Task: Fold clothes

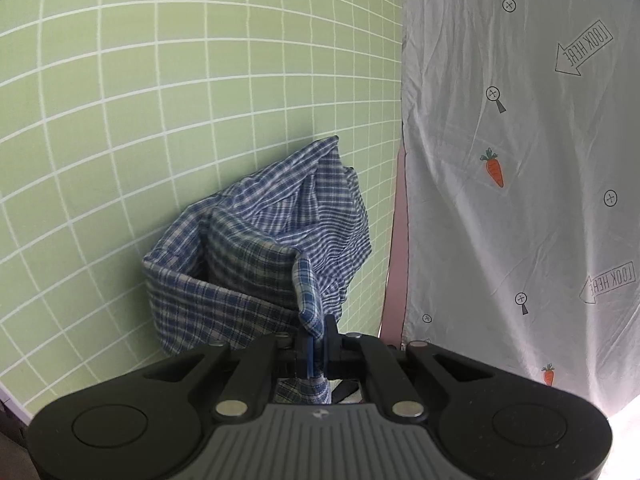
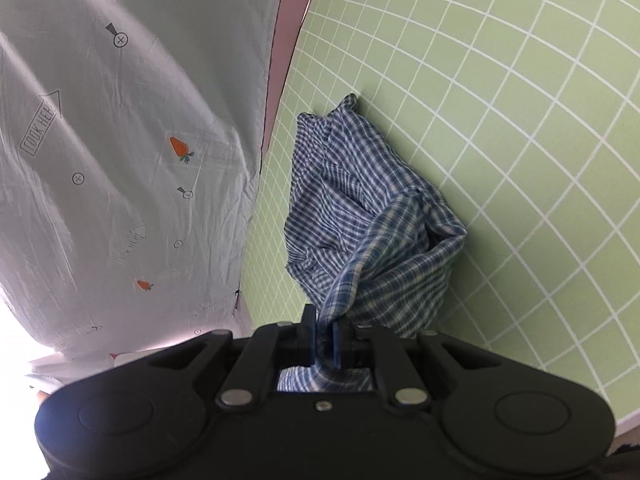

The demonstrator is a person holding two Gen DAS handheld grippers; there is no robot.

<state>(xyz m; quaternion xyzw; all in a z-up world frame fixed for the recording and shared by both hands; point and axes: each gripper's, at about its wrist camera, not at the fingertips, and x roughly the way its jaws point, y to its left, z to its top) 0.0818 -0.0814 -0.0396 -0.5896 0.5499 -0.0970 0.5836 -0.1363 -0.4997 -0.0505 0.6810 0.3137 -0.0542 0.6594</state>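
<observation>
Left tool (image 1: 318, 346) and right tool (image 2: 322, 338) each clamp the blue plaid garment (image 1: 256, 248), lifted above the green grid mat (image 1: 120, 120).

**Cloth, plastic, mat**

The shirt (image 1: 256, 248) is thin woven check cloth, creased. The mat (image 1: 160, 100) looks smooth and matt (white grid lines). The sheet (image 1: 520, 160) is wrinkled printed cloth. Both grippers (image 1: 318, 350) (image 2: 322, 338) are matt black plastic with shiny metal pins.
</observation>
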